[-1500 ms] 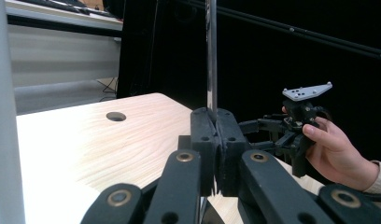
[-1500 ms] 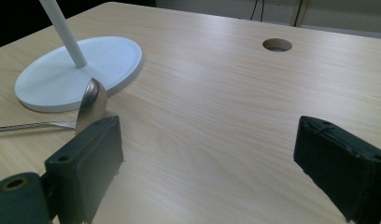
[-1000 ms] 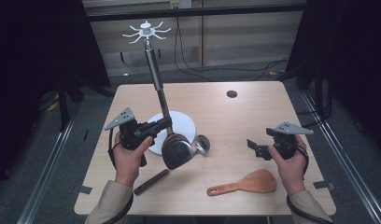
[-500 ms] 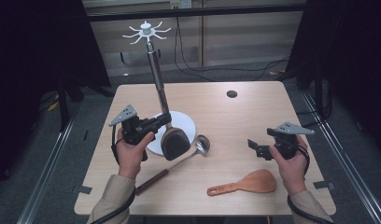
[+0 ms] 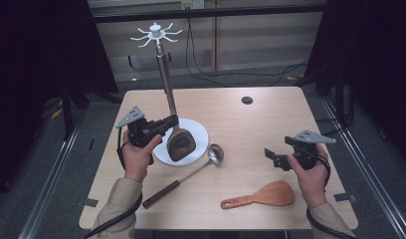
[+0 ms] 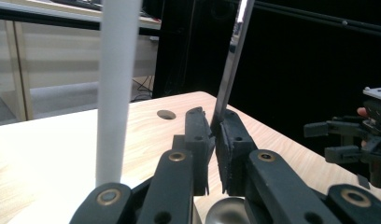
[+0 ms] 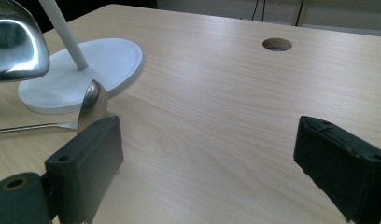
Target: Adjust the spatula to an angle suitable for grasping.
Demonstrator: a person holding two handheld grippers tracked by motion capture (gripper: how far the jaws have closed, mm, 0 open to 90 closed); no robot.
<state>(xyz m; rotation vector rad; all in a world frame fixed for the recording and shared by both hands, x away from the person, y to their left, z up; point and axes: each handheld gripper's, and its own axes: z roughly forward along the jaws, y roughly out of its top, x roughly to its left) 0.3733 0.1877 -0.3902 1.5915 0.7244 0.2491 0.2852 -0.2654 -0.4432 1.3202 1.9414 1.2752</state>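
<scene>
1. Landmark: the white stand (image 5: 163, 79), its round base (image 5: 201, 134) on the table (image 5: 270, 124) and its hooked crown (image 5: 156, 34) at the top of the pole.
2. Left gripper (image 5: 167, 122): jaws pressed together on the metal handle of a turner (image 5: 179, 143). I hold it upright just beside the pole, blade hanging low over the base. In the left gripper view the handle (image 6: 233, 60) rises from between my jaws, to the right of the pole (image 6: 115, 88).
3. Right gripper (image 5: 271, 155): jaws wide apart, holding nothing, well to the right of the stand, above bare table.
4. Ladle (image 5: 191, 174): lying flat, bowl just beside the base, dark handle pointing away from the stand toward me.
5. Wooden rice paddle (image 5: 263, 196): lying flat, well apart from the stand, near my right hand.
6. Step in hand, as I judge it: carrying the turner up to hang it on the stand.
7. Next move calls for: lifting the turner along the pole until the handle's end reaches a hook on the crown, then loosening my hold once it catches. Whether the handle has a hanging hole I cannot tell.
</scene>
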